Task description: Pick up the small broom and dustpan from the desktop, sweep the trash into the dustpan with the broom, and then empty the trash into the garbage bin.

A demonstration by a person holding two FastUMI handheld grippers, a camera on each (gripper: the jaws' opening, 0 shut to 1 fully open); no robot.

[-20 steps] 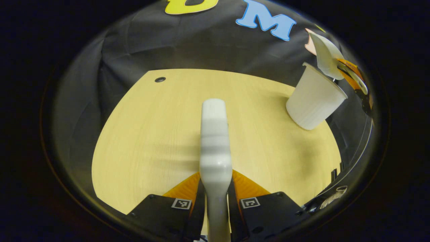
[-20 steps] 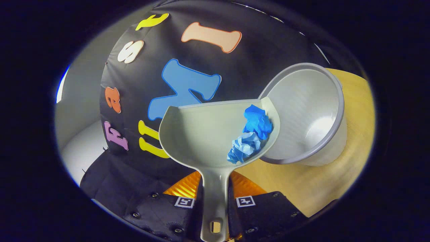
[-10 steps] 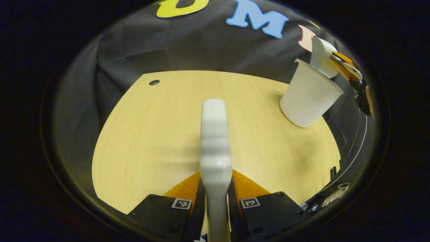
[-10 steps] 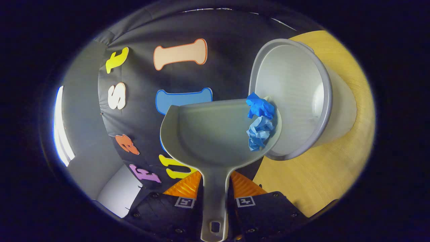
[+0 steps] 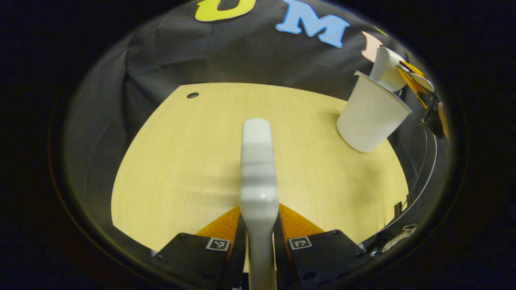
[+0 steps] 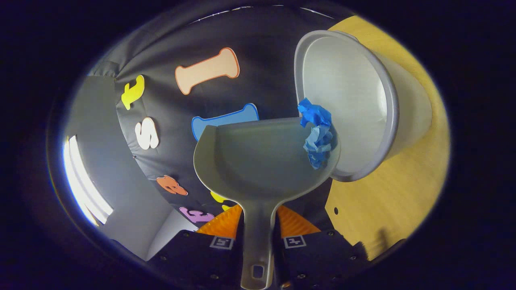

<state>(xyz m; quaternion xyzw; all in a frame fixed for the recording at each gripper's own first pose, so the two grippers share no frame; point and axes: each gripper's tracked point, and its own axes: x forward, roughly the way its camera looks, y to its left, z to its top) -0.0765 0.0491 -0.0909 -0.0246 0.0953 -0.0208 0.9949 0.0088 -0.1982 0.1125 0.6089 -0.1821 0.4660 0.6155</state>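
In the left gripper view, the left gripper point(image 5: 259, 225) is clenched on the white broom handle point(image 5: 258, 169), which runs straight ahead from between its orange fingers point(image 5: 219, 222) over the pale wooden desktop point(image 5: 181, 161). A small dark hole point(image 5: 192, 95) sits in the desktop far ahead and to the left of the handle. Ahead and to the right stands the white garbage bin point(image 5: 371, 117), with the dustpan point(image 5: 386, 68) tipped over its rim and the right gripper point(image 5: 419, 82) behind it.

In the right gripper view, the right gripper point(image 6: 258, 231) grasps the grey dustpan handle point(image 6: 258, 241) between both fingers. The pan point(image 6: 254, 161) is tilted to its right, and two crumpled blue paper balls point(image 6: 316, 131) lie against its right wall, at the edge next to the bin's open mouth point(image 6: 346, 100). The bin's rim overlaps the pan's right side. Below and to the right lies the desktop.
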